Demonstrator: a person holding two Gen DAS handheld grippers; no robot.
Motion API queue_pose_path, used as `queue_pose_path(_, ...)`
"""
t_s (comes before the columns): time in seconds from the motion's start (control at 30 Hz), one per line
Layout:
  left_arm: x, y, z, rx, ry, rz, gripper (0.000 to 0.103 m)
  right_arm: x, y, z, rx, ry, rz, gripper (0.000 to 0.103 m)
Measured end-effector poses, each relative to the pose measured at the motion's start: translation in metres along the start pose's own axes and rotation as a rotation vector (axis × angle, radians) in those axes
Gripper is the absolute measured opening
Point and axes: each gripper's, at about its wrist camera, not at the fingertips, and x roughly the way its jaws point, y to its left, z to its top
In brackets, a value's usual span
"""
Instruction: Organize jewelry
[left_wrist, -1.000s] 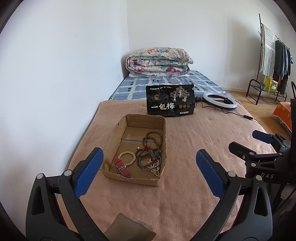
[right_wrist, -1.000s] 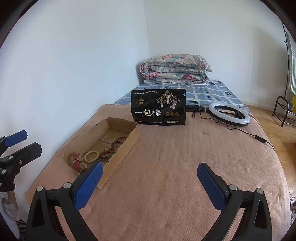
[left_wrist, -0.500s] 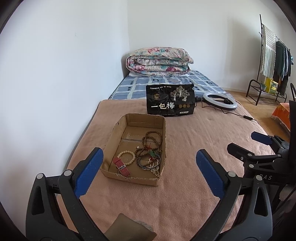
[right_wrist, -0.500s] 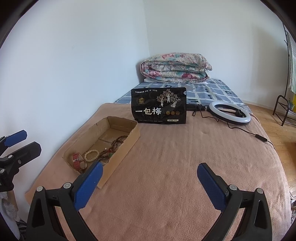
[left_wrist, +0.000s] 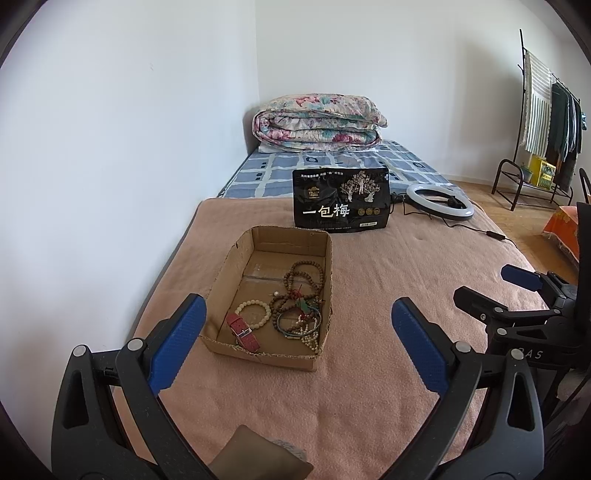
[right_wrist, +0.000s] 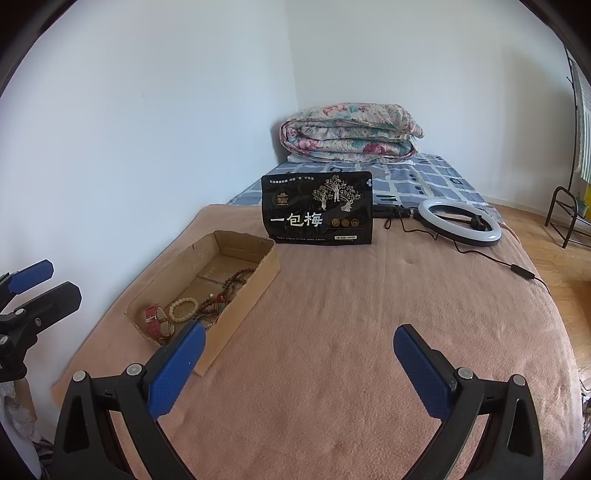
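A shallow cardboard box (left_wrist: 271, 295) is seen at centre frame in the left wrist view, resting on the pink blanket (left_wrist: 369, 369) of the bed. Inside it the jewelry is gathered toward the near end: a cream bead bracelet (left_wrist: 254, 314), a red watch strap (left_wrist: 243, 331) at the near left corner, and a tangle of brown bead strings (left_wrist: 301, 291) along the right wall. The box's top edges are torn and ragged.

In the right wrist view the same box (right_wrist: 207, 295) is placed at lower left, close to the blanket's left edge by the white wall. A wide bare stretch of blanket is left open to the right of the box. Behind it a black snack bag (left_wrist: 341, 199) is stood upright, and a ring light (right_wrist: 460, 221) with its cable is laid at upper right.

The left tongs (left_wrist: 295, 339) are held wide open and empty, with the box's near end between the blue pads. The right tongs (right_wrist: 299, 362) are likewise spread wide with nothing gripped, over bare blanket.

Compared with a second earlier, the box and its contents are unmoved; in the left wrist view the right tongs are seen slightly lower at the right edge.
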Motion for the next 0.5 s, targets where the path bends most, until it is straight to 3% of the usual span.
queue_pose_path(0.5, 0.0002, 0.0005, -0.0001, 0.001, 0.000, -0.002, 0.102, 0.0009, 0.0001, -0.0020, -0.001, 0.002, 0.001, 0.103)
